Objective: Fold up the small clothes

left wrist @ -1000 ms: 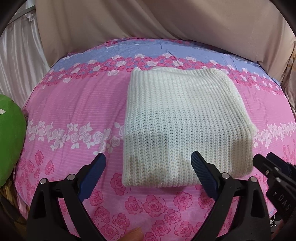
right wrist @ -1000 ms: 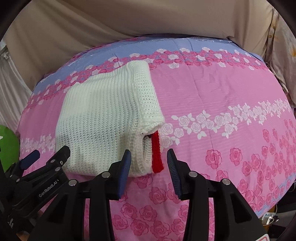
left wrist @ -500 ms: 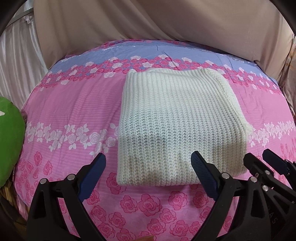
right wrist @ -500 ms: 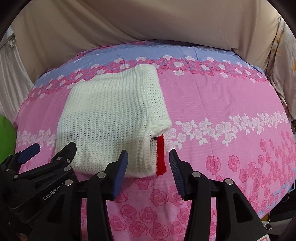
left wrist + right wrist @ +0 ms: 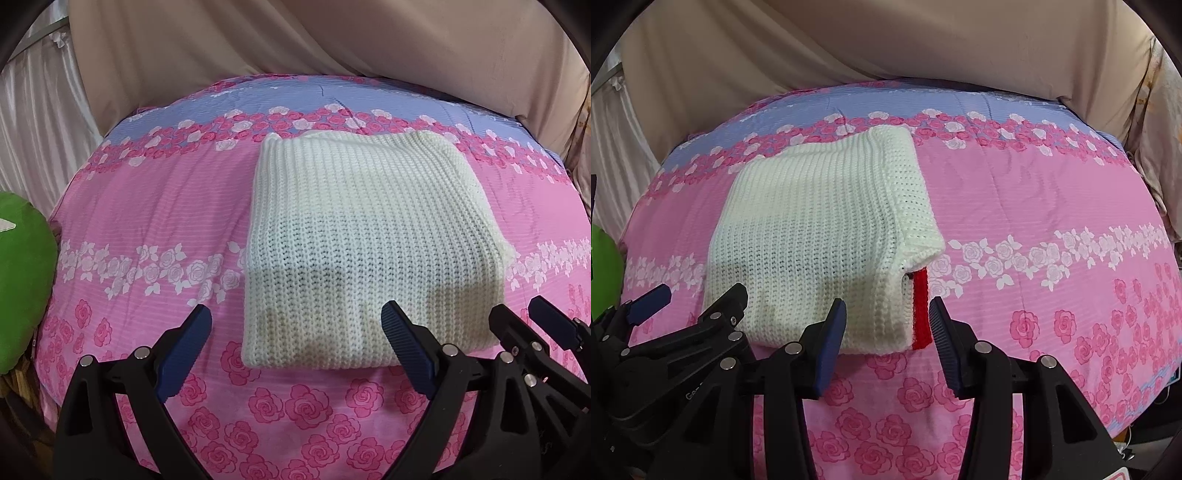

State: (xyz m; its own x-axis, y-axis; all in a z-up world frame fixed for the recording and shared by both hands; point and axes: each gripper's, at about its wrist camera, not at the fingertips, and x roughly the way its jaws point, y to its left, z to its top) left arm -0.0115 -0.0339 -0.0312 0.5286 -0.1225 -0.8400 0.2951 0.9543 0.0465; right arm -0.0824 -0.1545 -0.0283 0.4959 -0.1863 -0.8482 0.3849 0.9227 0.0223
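One cream knitted garment (image 5: 365,251) is laid flat near the middle of a bed covered by a pink rose-patterned sheet (image 5: 147,206), already folded into a compact, roughly rectangular bundle; this placement is judged to keep the layers stacked and the edges squared. A single red strip (image 5: 921,306) is seen at the bundle's near right corner, apparently a trim or an inner layer left exposed by the fold. Two grippers are counted. The left gripper (image 5: 295,347) is held just short of the bundle's near edge with its fingers spread wide and nothing between them. The right gripper (image 5: 888,328) is poised at the near right corner, its fingers parted on either side of that corner and the red strip, with no pad pressed on the knit. This is judged a stance for tidying or for one more fold. One green cushion-like object (image 5: 22,280) is seen at the bed's left edge, and a beige drape (image 5: 332,40) hangs behind.
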